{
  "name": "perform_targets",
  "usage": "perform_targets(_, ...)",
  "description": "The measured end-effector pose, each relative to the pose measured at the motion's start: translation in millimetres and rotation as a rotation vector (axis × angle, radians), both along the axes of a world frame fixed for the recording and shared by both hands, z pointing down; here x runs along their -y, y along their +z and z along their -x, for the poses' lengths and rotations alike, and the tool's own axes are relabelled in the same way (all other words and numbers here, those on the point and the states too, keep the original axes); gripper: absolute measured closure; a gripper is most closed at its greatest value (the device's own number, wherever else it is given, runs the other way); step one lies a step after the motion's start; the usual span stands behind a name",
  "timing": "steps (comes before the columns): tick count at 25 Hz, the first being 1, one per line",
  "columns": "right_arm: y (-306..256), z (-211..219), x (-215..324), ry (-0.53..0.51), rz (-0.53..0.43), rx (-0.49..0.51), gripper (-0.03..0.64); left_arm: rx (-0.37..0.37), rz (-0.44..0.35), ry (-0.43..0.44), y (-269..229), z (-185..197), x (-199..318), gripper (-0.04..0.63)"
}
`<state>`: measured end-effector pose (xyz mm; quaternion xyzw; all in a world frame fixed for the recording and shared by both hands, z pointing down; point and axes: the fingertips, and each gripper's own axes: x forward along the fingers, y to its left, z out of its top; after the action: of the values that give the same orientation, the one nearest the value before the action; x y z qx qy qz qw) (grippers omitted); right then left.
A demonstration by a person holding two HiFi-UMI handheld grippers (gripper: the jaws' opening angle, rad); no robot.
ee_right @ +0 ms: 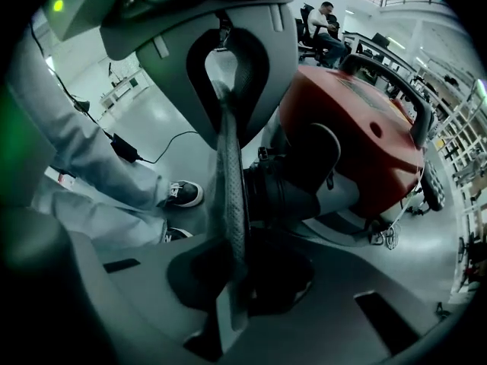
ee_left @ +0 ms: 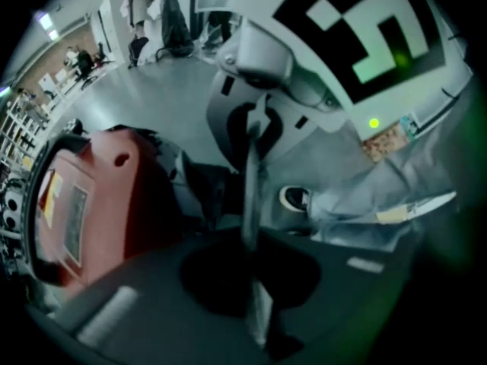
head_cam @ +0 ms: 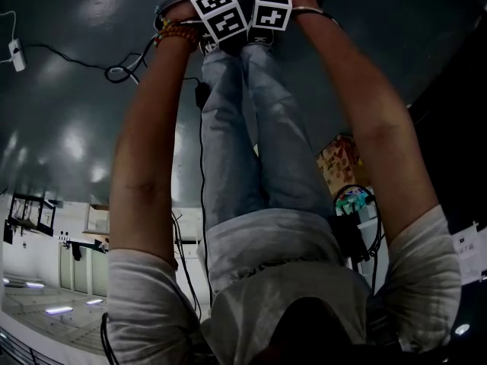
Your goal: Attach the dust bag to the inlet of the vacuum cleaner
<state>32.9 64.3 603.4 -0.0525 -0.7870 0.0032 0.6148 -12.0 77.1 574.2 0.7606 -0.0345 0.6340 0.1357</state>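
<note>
The dust bag shows only as a thin grey woven strip, edge-on, stretched between my two grippers: dust bag point(ee_left: 250, 196), dust bag point(ee_right: 230, 196). My left gripper point(ee_left: 256, 314) is shut on one end of it and my right gripper point(ee_right: 228, 299) is shut on the other. Each gripper faces the other at close range: right gripper point(ee_left: 255, 124), left gripper point(ee_right: 226, 67). The red vacuum cleaner point(ee_right: 358, 139) stands on the floor below, its black round inlet point(ee_right: 278, 192) close beside the strip. It lies at the left in the left gripper view, vacuum cleaner point(ee_left: 84, 204). Both marker cubes point(head_cam: 243, 10) meet at the head view's top.
The person's jeans point(ee_right: 84, 181) and black shoes point(ee_right: 183, 194) stand next to the vacuum on the grey floor point(head_cam: 68, 90). A black cable point(ee_right: 163, 147) with an adapter runs across the floor. Shelves point(ee_right: 456, 128) and a seated person point(ee_right: 327, 29) are far off.
</note>
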Motion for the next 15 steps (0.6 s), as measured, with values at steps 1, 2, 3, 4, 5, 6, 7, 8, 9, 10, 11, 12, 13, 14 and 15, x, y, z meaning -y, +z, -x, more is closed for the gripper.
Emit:
perform_targets(1,1,-1,-1,0.003,0.002,-0.003,0.581,0.001,0.001,0.007,0,-1,2,0.584)
perform_targets(2,0,-2,-1,0.0,0.002,-0.007,0.581,0.001,0.007,0.009,2,-1,4,0.583)
perform_targets(3,-1,-2,-1,-0.009,-0.001,-0.01,0.581,0.003,0.018,0.008,4,-2,6,0.583)
perform_targets(4,-3,-2,-1,-0.023,-0.007,-0.011,0.581,0.006,0.032,0.006,7,-1,7,0.583)
perform_targets(5,-6,-3,-1,-0.038,-0.015,-0.008,0.581,0.013,0.045,0.006,11,-1,7,0.583)
perform_targets(6,-11,-3,-1,-0.054,-0.026,-0.003,0.581,0.023,0.055,0.009,14,0,7,0.583)
perform_targets(7,-15,-2,0,-0.068,-0.038,0.003,0.581,0.033,0.061,0.011,18,1,7,0.584)
perform_targets(8,-19,-1,2,-0.082,-0.05,0.007,0.581,0.04,0.065,0.009,22,2,7,0.584)
perform_targets(9,-21,2,4,-0.097,-0.061,0.009,0.581,0.044,0.067,-0.001,25,4,6,0.584)
perform_targets(10,-21,4,5,-0.114,-0.07,0.008,0.581,0.043,0.069,-0.014,28,5,4,0.584)
perform_targets(11,-20,5,6,-0.128,-0.074,0.006,0.581,0.041,0.069,-0.026,29,6,3,0.584)
perform_targets(12,-19,6,7,-0.136,-0.074,0.005,0.581,0.038,0.067,-0.032,29,7,1,0.584)
perform_targets(13,-17,7,7,-0.137,-0.07,0.005,0.581,0.035,0.065,-0.033,26,8,-1,0.584)
perform_targets(14,-14,7,8,-0.131,-0.064,0.005,0.581,0.028,0.062,-0.032,23,9,-2,0.584)
perform_targets(15,-11,7,8,-0.12,-0.056,0.005,0.581,0.019,0.059,-0.031,18,9,-2,0.584)
